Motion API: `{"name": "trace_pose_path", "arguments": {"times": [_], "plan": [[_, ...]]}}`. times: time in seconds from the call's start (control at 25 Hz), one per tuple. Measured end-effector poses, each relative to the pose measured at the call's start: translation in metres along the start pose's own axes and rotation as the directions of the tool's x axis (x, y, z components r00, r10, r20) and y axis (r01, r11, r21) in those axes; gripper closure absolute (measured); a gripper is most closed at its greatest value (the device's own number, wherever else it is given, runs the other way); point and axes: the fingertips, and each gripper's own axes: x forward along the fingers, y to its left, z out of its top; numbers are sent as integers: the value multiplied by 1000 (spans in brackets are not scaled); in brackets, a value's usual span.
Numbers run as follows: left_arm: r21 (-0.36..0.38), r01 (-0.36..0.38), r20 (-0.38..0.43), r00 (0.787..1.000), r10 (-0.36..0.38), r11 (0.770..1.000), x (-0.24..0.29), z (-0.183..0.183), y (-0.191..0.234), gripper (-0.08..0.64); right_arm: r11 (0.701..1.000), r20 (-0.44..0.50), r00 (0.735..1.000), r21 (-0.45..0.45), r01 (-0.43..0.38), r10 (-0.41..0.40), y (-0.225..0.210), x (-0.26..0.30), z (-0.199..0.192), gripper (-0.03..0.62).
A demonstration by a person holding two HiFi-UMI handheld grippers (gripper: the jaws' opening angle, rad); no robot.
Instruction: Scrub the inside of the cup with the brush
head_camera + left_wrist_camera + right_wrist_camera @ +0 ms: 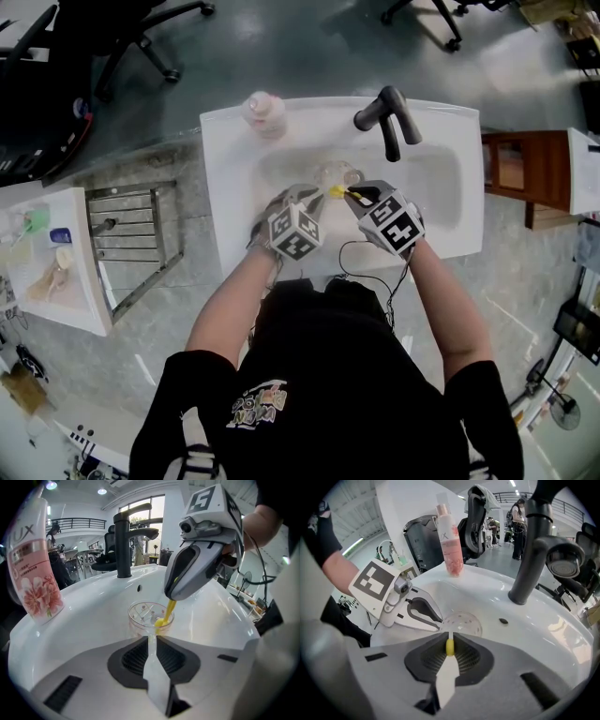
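Observation:
A clear plastic cup (337,173) stands in the white sink basin (441,187). In the left gripper view the cup (143,612) sits just past my left gripper (152,637), whose jaws are shut on its near wall. My right gripper (169,595) comes down from the upper right, shut on a yellow brush (167,612) that dips into the cup. In the right gripper view the brush handle (450,647) is pinched between the jaws of the right gripper (450,641), with the cup (464,623) beyond and the left gripper (439,620) at its left rim. The bristles are hidden.
A black faucet (386,117) rises behind the cup, and a pink bottle (264,112) stands on the sink's back left corner. A metal rack (131,239) and a white tray (52,262) lie to the left. A wooden cabinet (525,173) stands at the right.

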Motion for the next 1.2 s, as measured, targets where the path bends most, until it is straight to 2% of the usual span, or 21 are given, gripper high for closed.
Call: {"name": "trace_pose_path", "arguments": {"times": [0.24, 0.52, 0.8, 1.08, 1.2], "plan": [[0, 3, -3, 1000, -3, 1000, 0, 0, -1, 511, 995, 68, 998, 98, -17, 10, 4, 9, 12, 556], [-2, 6, 1, 1000, -6, 1000, 0, -1, 0, 511, 993, 120, 993, 121, -2, -13, -2, 20, 25, 557], [0, 6, 5, 1000, -6, 1000, 0, 0, 0, 511, 977, 199, 979, 212, 7, -50, -18, 23, 31, 557], [0, 10, 8, 1000, -10, 1000, -1, 0, -2, 512, 967, 232, 969, 252, 28, -88, -37, 21, 35, 557], [-1, 10, 9, 1000, -10, 1000, -1, 0, -2, 512, 968, 226, 968, 243, 56, -113, -43, 21, 35, 557]]}}
